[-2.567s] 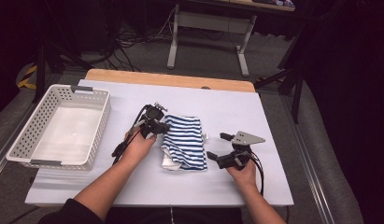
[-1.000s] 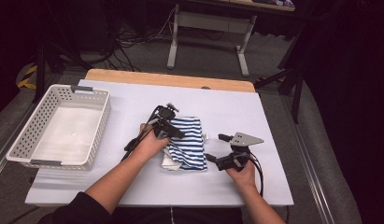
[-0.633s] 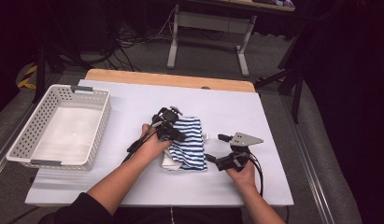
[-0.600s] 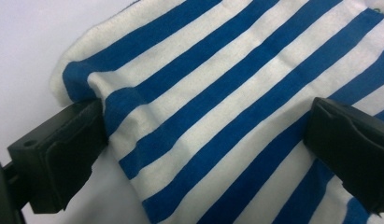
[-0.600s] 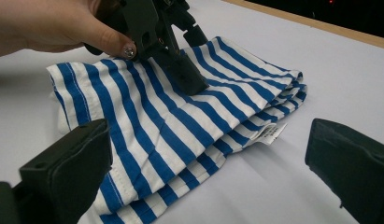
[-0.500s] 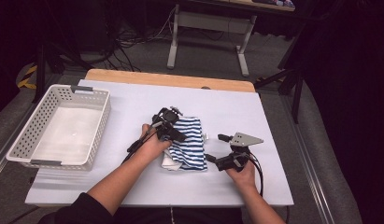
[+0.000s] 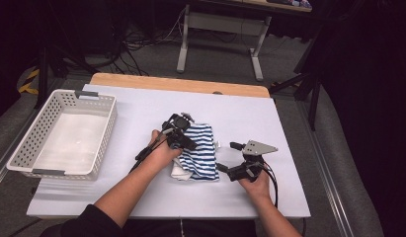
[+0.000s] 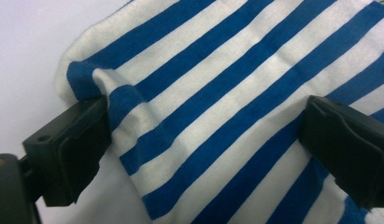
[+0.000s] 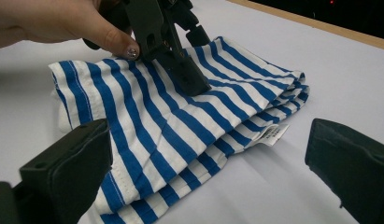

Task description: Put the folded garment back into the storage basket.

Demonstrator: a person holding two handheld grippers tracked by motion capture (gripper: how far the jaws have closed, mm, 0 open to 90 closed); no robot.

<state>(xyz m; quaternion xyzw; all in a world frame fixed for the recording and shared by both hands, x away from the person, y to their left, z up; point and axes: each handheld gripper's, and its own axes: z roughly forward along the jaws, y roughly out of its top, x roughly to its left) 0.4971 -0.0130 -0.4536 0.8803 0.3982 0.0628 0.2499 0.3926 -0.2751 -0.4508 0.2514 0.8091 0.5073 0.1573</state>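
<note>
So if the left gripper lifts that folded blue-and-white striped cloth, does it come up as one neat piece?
Probably not. The folded blue-and-white striped cloth looks soft and floppy: it wrinkles beside the left gripper, whose jaws stand open on its top. Its stacked layers lie loose at the edge, so they would likely sag and unfold. It seems light and unlikely to slip.

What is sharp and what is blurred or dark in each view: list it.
High view: white table evenly lit, surroundings nearly black, detail soft. Left gripper view: striped cloth crisp in the middle, own black jaws blurred at the edges. Right gripper view: cloth and label fairly sharp, near jaws out of focus.
</note>
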